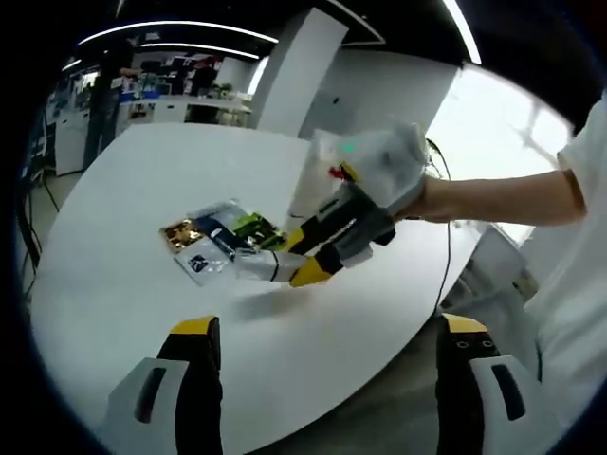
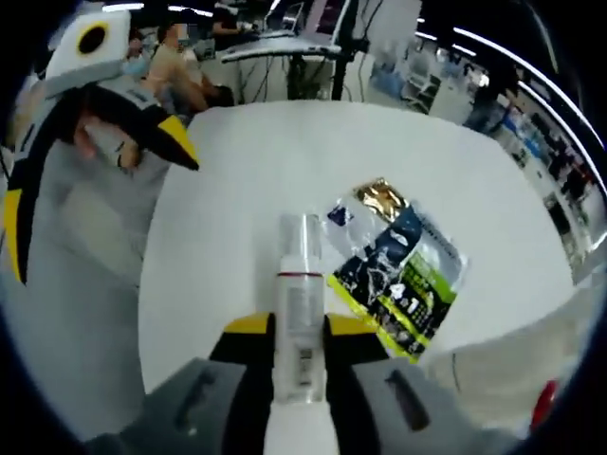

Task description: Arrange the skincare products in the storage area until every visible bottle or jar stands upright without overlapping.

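Observation:
A white pump bottle (image 2: 301,308) with a clear cap and a red ring runs lengthwise between the jaws of my right gripper (image 2: 299,332), which is shut on it. In the left gripper view that bottle (image 1: 254,265) sticks out sideways from the right gripper (image 1: 302,258), held by a gloved hand just above the white table (image 1: 123,284). Beside it lies a pile of flat skincare sachets (image 1: 216,237), dark blue, green and gold (image 2: 398,265). My left gripper (image 1: 329,327) stands wide open with nothing between its jaws, near the table's front edge; it also appears as the left gripper (image 2: 95,190) at the upper left.
The round white table (image 2: 237,171) has bare surface all around the sachets. Its edge (image 1: 379,379) curves close in front of my left gripper. A person's arm and white sleeve (image 1: 569,209) reach in from the right. Desks, cables and seated people (image 2: 180,66) stand beyond the table.

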The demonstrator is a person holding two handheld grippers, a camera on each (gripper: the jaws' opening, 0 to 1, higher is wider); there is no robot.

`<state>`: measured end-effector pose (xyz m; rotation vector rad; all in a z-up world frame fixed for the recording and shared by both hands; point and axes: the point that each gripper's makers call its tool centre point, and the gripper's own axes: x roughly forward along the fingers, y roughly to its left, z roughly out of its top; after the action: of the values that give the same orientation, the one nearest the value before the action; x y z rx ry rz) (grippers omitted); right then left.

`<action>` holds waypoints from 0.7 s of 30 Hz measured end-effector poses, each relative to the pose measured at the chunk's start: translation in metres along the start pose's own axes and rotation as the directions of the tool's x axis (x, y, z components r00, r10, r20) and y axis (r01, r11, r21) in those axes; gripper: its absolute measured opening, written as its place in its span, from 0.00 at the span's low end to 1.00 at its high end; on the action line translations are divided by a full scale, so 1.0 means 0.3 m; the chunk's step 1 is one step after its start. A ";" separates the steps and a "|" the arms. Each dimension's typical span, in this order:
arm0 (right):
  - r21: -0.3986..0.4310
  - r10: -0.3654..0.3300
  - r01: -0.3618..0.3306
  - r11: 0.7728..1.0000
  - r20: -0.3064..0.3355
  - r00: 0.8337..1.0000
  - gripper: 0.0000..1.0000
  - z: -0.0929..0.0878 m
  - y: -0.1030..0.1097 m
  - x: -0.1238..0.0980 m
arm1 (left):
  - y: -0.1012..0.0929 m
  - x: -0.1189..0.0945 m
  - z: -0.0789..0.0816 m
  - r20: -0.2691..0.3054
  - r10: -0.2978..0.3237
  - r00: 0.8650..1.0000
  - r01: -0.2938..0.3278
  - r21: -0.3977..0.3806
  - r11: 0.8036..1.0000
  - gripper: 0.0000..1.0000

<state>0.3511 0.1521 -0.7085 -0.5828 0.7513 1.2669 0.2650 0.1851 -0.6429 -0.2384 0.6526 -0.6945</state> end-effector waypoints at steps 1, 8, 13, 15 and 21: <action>0.056 0.008 -0.011 0.998 0.042 0.999 0.19 0.008 0.014 -0.016 | -0.004 -0.002 0.003 0.003 -0.003 1.000 0.003 -0.002 1.000 0.92; 0.239 0.017 -0.059 0.969 0.176 0.984 0.19 0.000 0.080 -0.096 | -0.041 -0.010 0.033 0.037 -0.038 0.999 0.040 -0.037 0.999 0.92; 0.298 0.010 -0.079 0.951 0.226 0.974 0.19 -0.016 0.111 -0.135 | -0.075 -0.003 0.049 0.047 -0.066 0.997 0.069 -0.048 0.996 0.92; 0.320 0.006 -0.090 0.943 0.254 0.967 0.19 -0.013 0.123 -0.156 | -0.088 0.000 0.056 0.054 -0.077 0.996 0.081 -0.060 0.995 0.92; 0.395 0.009 -0.178 0.901 0.392 0.920 0.19 0.025 0.169 -0.228 | -0.120 -0.003 0.091 0.083 -0.104 0.991 0.111 -0.083 0.990 0.91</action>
<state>0.2946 0.1259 -0.6502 0.0634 0.7002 1.2077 0.2630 0.1585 -0.6064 -0.3817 0.5988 -0.7570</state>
